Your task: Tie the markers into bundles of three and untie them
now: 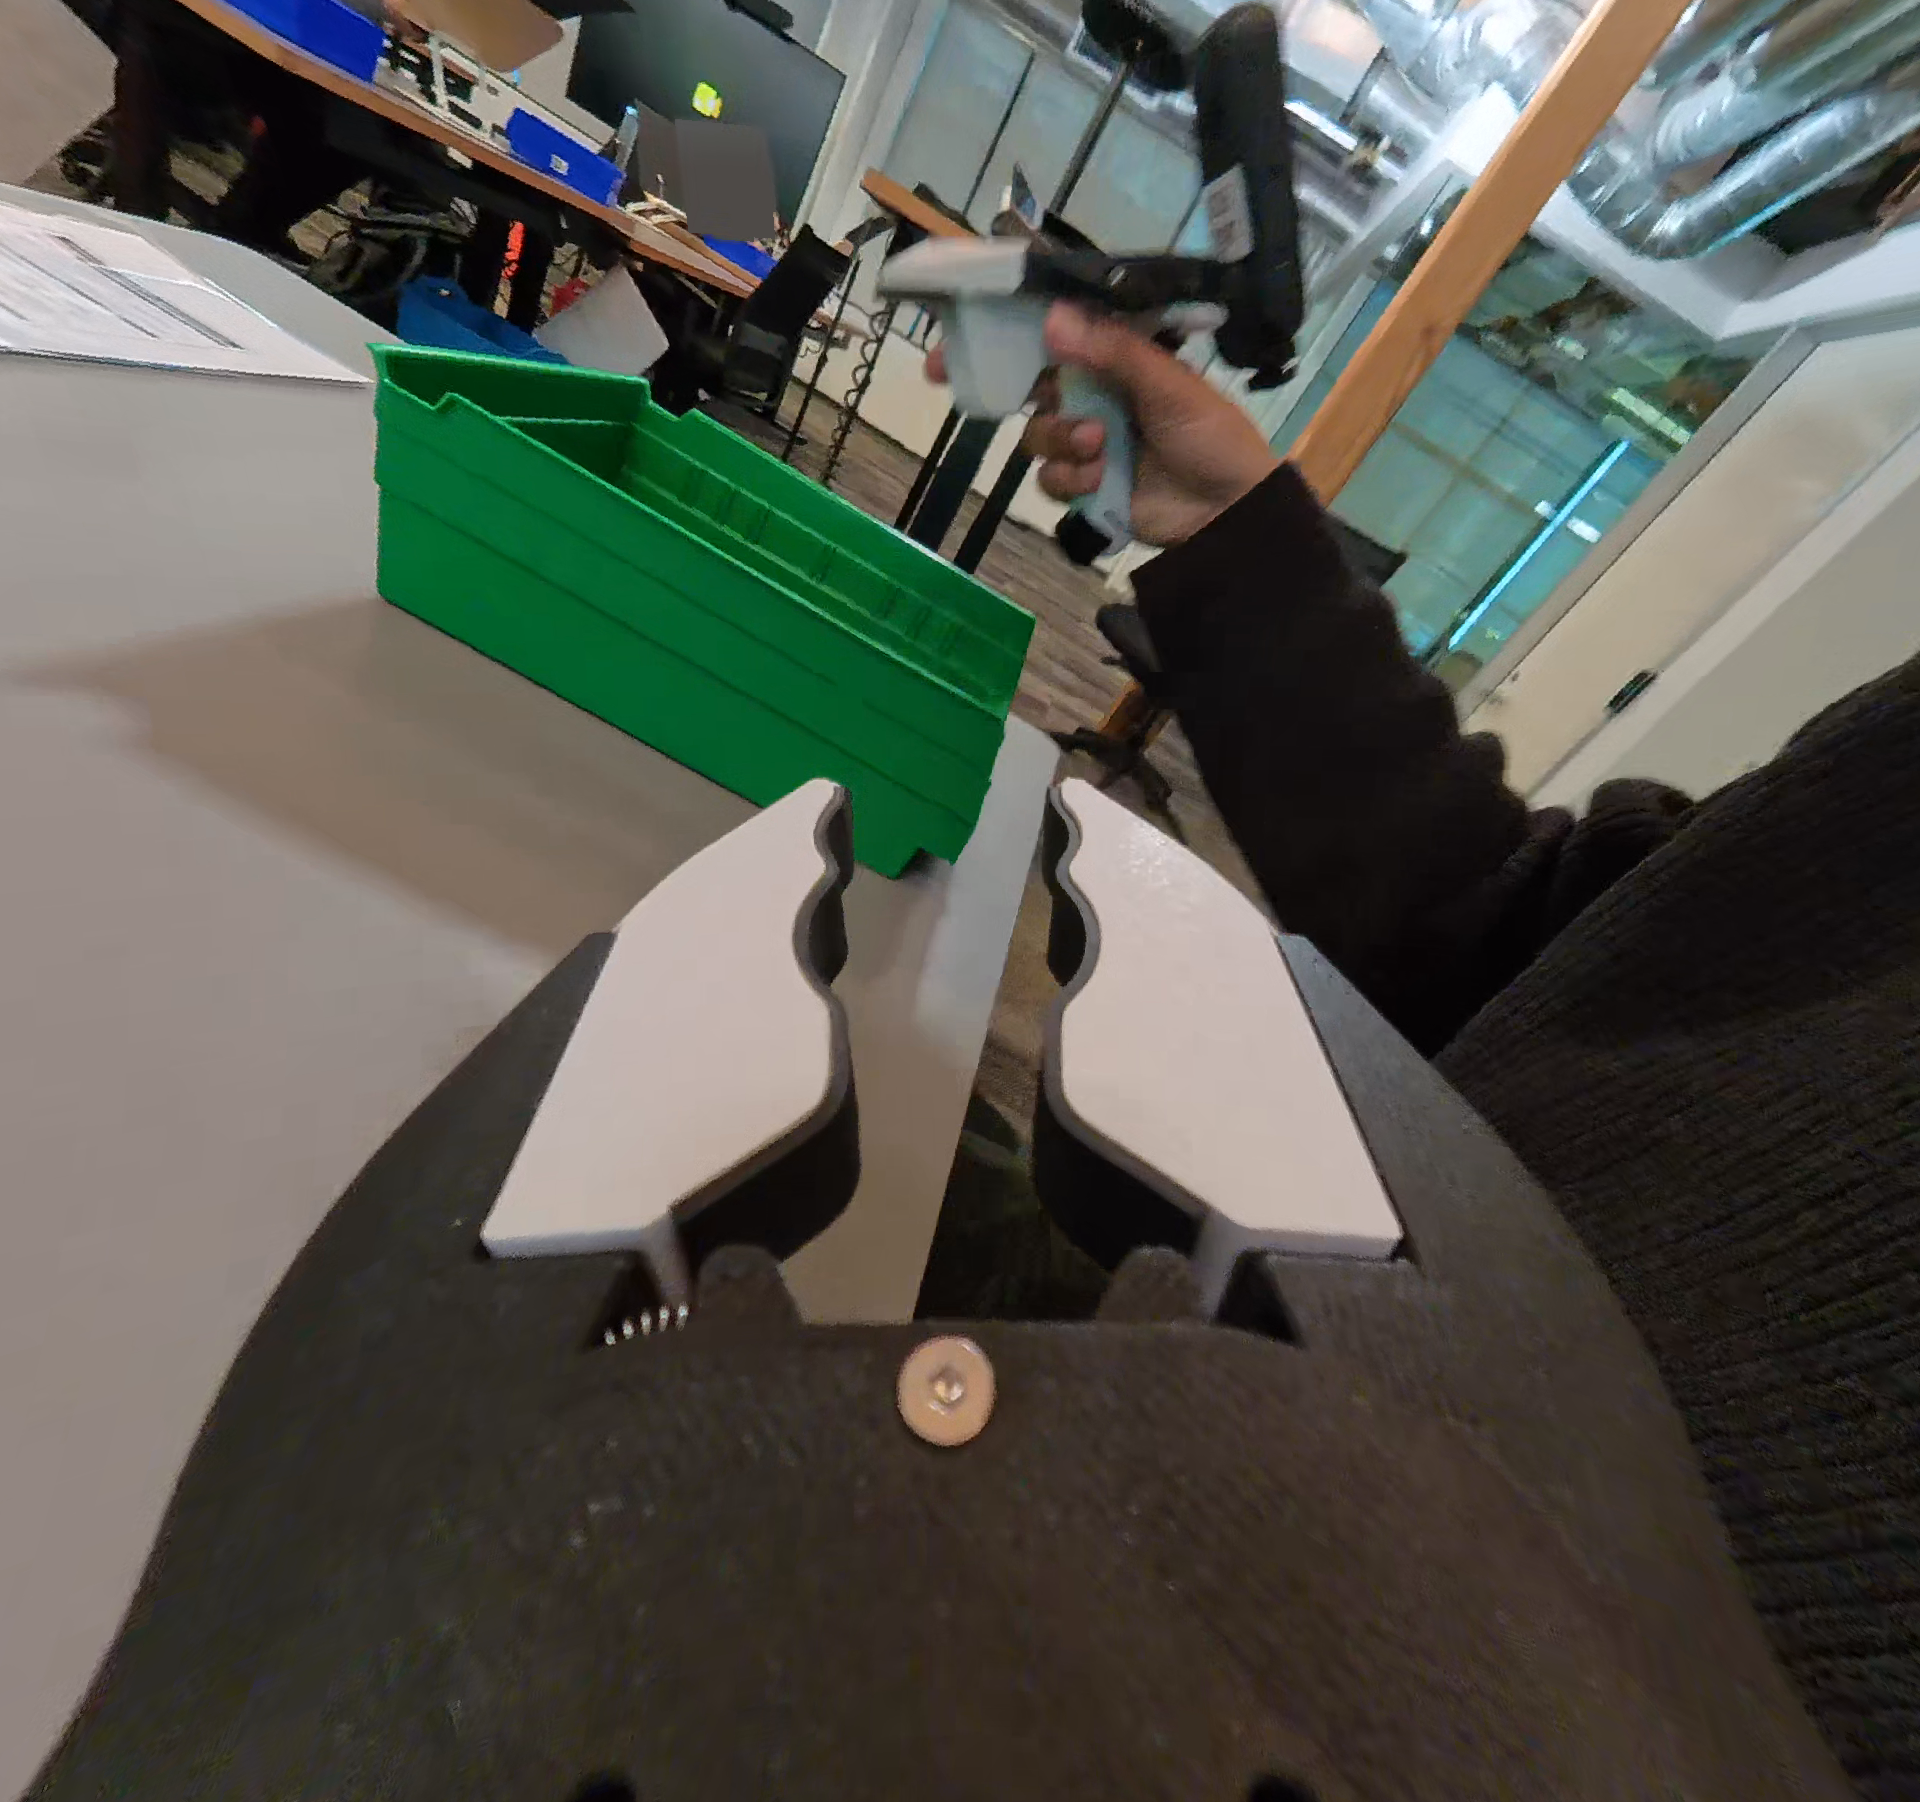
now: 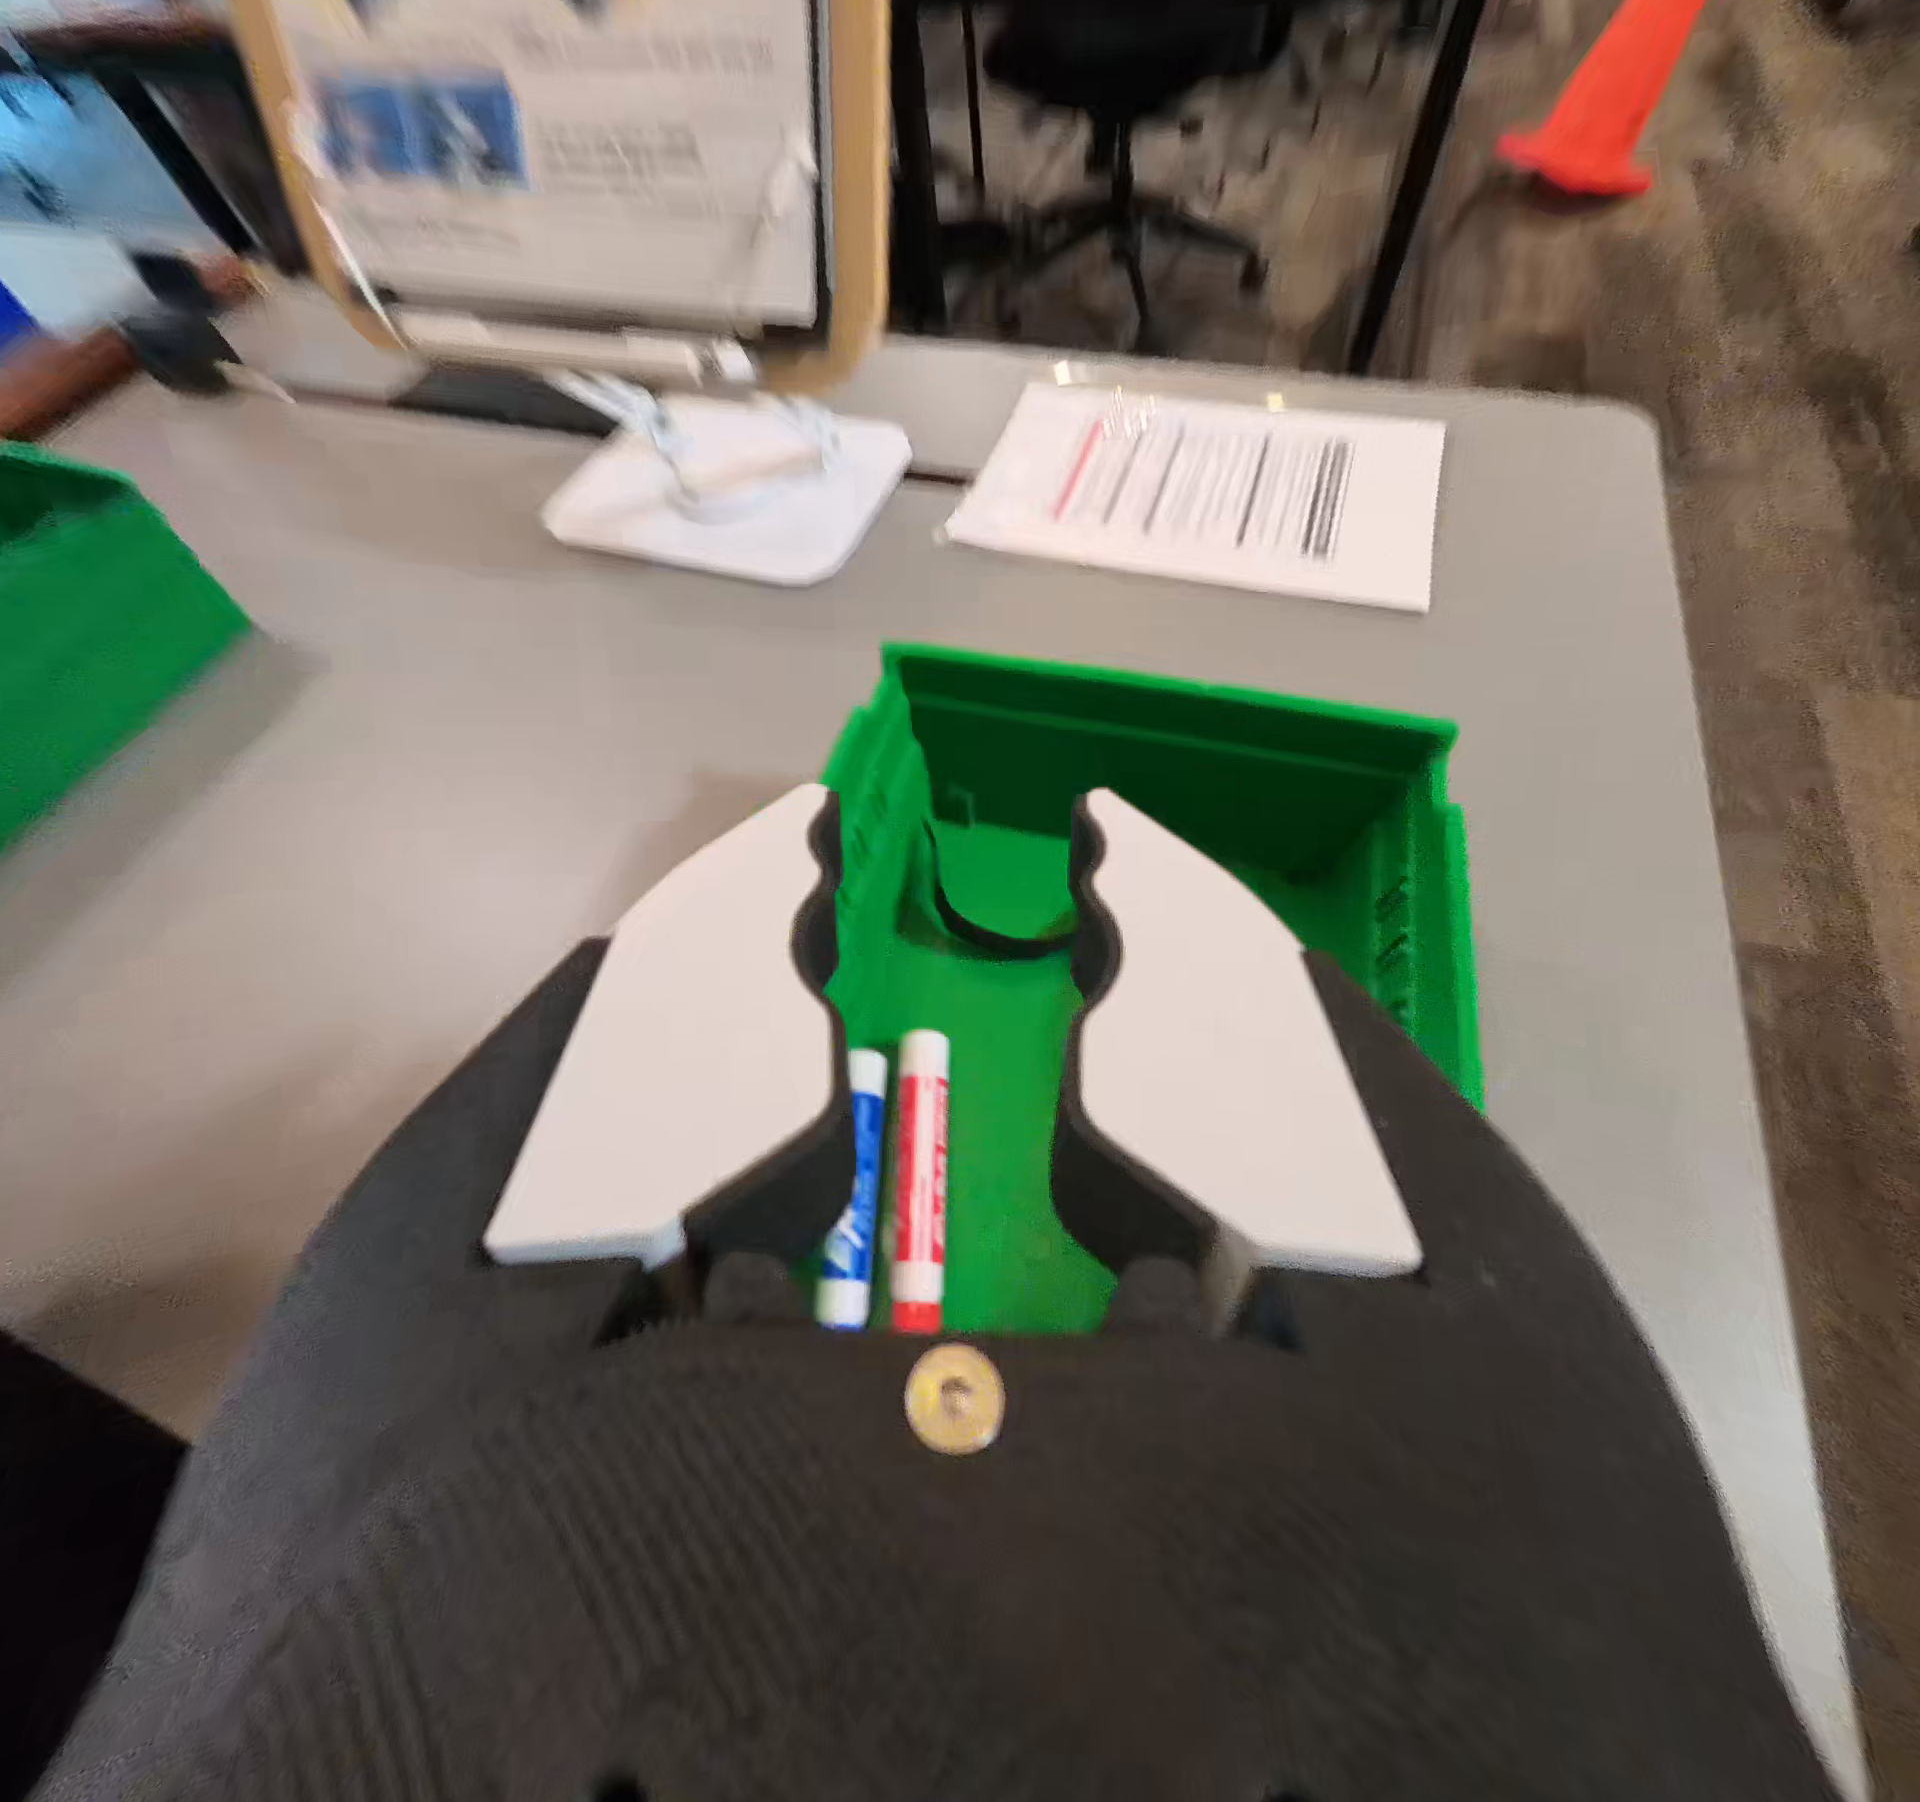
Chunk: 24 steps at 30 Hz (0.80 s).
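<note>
My left gripper is open and empty, low over the grey table, just short of the near corner of a green bin. The right gripper shows in the left wrist view, held up in a hand above the bin's far end. In the right wrist view my right gripper is open and empty, hovering above a green bin. In that bin lie a red marker, a blue marker and a black band. A second green bin sits at the left edge.
A printed sheet and a white stand base holding a framed board sit at the table's far side. An orange cone and an office chair stand on the carpet beyond. The table edge runs along the right. There is about 30 cm between the tips of the two grippers. From my right tips it is roughly 20 cm to the red marker; from my left, 30 cm.
</note>
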### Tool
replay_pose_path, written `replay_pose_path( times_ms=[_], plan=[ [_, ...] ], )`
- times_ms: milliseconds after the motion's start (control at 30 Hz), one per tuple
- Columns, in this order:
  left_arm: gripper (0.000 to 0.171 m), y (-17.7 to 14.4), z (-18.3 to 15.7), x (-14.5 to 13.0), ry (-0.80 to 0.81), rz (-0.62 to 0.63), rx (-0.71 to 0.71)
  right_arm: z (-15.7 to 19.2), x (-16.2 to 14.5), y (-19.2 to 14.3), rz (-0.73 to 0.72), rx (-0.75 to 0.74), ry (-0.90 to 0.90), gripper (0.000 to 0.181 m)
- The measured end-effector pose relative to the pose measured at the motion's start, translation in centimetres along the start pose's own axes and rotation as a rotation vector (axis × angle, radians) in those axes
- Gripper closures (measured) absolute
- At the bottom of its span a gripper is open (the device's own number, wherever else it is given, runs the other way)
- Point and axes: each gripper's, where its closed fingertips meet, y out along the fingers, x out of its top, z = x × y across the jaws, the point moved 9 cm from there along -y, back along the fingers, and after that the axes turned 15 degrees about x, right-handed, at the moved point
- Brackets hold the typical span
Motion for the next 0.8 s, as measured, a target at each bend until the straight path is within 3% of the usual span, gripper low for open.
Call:
replay_pose_path(
  times_ms=[133, 267, 600, 800],
  plan=[
    [0.135, -0.2, 0.2, -0.7, 0.118, 0.027, 0.085, 2.3, 2.6, -2.4, -0.156, 0.072, -0.046, 0.139],
    [0.131, -0.8, 0.8, -0.9, 0.128, 0.004, 0.168, 3.8, 3.6, -1.3, -0.155, 0.069, -0.143, 0.139],
    [0.125, -3.8, 2.4, -0.9, 0.102, -0.018, 0.355, 9.2, 4.2, 6.3, -0.047, 0.212, -0.322, 0.132],
    [0.119, -7.6, 2.9, -0.4, 0.061, -0.109, 0.481, 15.4, 4.1, 12.0, 0.017, 0.392, -0.398, 0.131]
  ],
)
